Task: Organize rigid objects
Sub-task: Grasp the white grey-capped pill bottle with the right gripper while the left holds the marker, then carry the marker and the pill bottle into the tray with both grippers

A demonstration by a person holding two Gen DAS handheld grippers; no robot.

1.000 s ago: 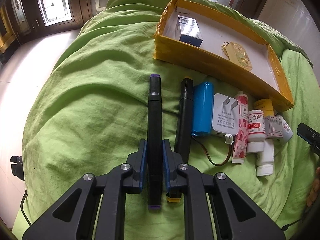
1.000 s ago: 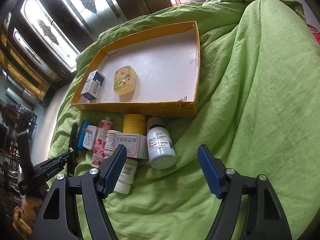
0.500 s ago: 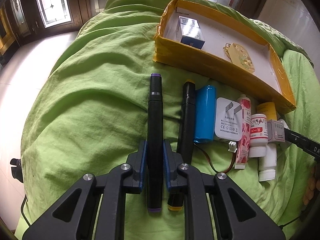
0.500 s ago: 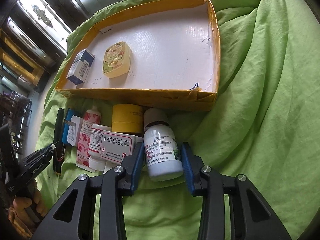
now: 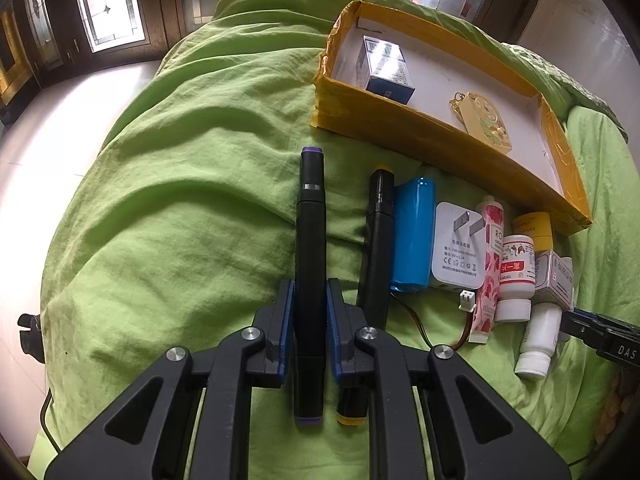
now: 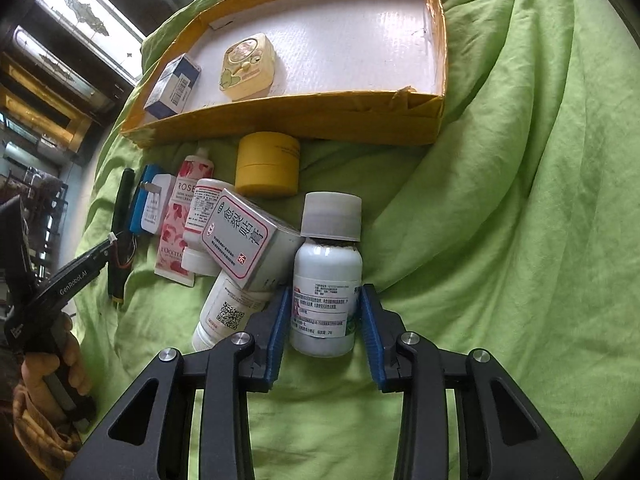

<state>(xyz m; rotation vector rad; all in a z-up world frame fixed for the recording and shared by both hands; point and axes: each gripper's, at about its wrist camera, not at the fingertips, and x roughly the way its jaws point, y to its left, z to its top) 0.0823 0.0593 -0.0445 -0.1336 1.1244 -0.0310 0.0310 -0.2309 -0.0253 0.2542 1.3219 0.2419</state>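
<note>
My left gripper [image 5: 310, 292] is shut on a black marker with purple ends [image 5: 310, 240], held lengthwise above the green blanket. A second black marker with yellow ends [image 5: 376, 240] lies just right of it. My right gripper [image 6: 325, 304] is shut on a white pill bottle with a grey cap [image 6: 327, 268]. A yellow cardboard tray [image 6: 434, 32] lies beyond, holding a blue-white box [image 6: 173, 86] and a yellow case [image 6: 248, 65]. The tray also shows in the left wrist view [image 5: 400, 140].
Between the grippers lies a row: blue battery pack [image 5: 414, 232], white plug adapter [image 5: 458, 248], pink rose tube [image 6: 176, 224], small white bottles [image 6: 198, 228], a pink-white carton [image 6: 248, 240], a yellow jar [image 6: 267, 165]. Green blanket [image 6: 520, 200] covers everything.
My right gripper moved in around the white pill bottle and closed on it, going from wide open to shut. The left gripper stayed shut on the purple-ended marker, lifting slightly.
</note>
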